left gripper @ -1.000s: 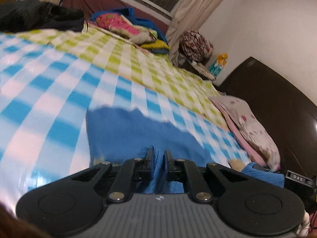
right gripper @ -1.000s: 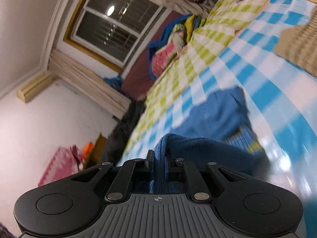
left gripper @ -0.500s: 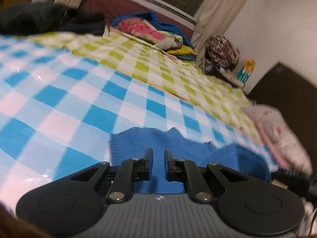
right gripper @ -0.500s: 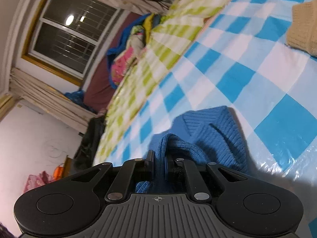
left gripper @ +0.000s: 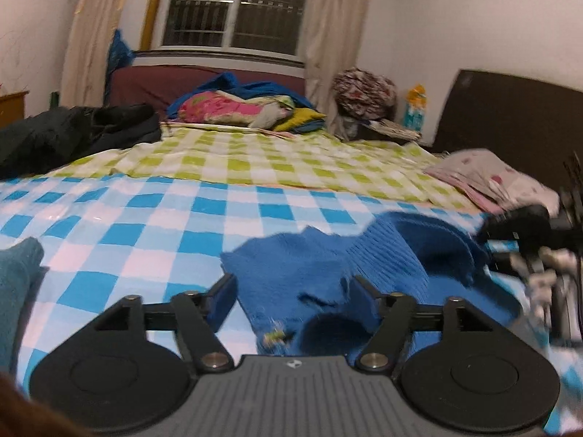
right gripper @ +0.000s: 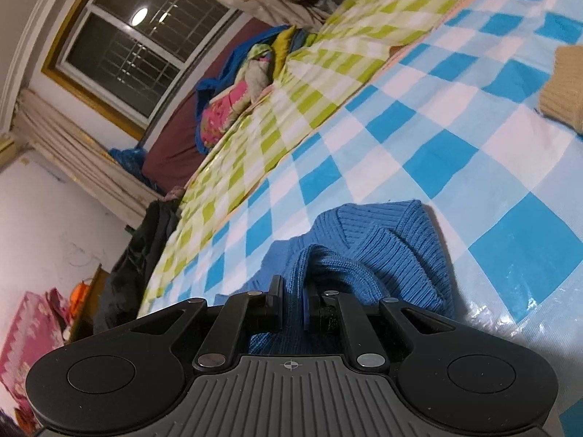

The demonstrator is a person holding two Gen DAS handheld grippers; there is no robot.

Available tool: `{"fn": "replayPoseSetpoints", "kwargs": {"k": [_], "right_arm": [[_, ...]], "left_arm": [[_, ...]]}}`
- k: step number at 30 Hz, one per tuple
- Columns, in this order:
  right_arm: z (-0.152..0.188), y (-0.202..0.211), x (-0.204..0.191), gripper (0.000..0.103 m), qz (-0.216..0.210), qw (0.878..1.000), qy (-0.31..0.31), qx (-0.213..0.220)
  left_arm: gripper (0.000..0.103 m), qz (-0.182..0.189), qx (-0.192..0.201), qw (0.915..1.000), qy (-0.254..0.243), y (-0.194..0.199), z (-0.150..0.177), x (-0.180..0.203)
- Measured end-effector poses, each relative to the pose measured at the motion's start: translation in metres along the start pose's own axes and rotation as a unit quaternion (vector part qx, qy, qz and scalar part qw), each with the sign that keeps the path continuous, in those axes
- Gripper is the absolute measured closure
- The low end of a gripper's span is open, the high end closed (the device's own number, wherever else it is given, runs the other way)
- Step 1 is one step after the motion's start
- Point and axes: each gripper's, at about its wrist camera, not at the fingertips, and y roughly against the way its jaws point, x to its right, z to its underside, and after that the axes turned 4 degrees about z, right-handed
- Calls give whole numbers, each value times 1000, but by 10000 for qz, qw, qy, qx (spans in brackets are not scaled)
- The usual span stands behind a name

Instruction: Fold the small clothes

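My left gripper (left gripper: 291,291) has its jaws spread wide, holding nothing, low over the blue sweater (left gripper: 328,273). The sweater lies rumpled on the blue-checked sheet (left gripper: 145,218), between and just past my left fingers (left gripper: 222,298), with a ribbed part lifted toward the right. There the picture is blurred, and I can only make out the dark shape of my other tool (left gripper: 528,225) at the sweater's far right end.

My right gripper (right gripper: 293,306) has its jaws pressed together on a bunched ridge of the sweater (right gripper: 364,255); the knit runs up between my right fingers (right gripper: 275,302) and drapes away from them onto the sheet (right gripper: 455,153). A ribbed edge of the sweater lies flat on the sheet just beyond the pinch.

A teal garment (left gripper: 16,284) sits at the left edge of the left view, apart from the sweater. A tan knit (right gripper: 561,87) lies on the sheet at the right edge of the right view, well apart from the sweater. Beyond the blue checks lies a green-checked sheet (left gripper: 273,160), then a heap of bedding (left gripper: 237,109) under the window (left gripper: 237,7). Dark clothes (left gripper: 73,134) lie at the left side of the bed, and a pink cloth (left gripper: 492,178) at the right
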Motion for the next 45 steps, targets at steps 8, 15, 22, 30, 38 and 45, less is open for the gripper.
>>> {"fn": "replayPoseSetpoints", "kwargs": {"k": [8, 15, 22, 30, 38, 45], "right_arm": [[1, 5, -4, 92, -36, 9999, 131, -21], [-3, 6, -4, 92, -84, 9997, 228, -65], [-13, 12, -7, 93, -153, 9996, 224, 86], [-32, 2, -16, 93, -79, 9984, 98, 546], [-22, -5, -4, 77, 380, 9976, 425, 388], [-23, 15, -11, 70, 393, 9930, 831, 736]], "left_arm": [[28, -135, -58, 9974, -709, -31, 4, 13], [88, -3, -565, 9947, -857, -64, -3, 10], [92, 34, -103, 9998, -181, -65, -36, -9], [95, -180, 131, 9997, 121, -94, -71, -21], [61, 14, -550, 9983, 192, -87, -35, -23], [51, -45, -1045, 9944, -165, -112, -22, 0]]}}
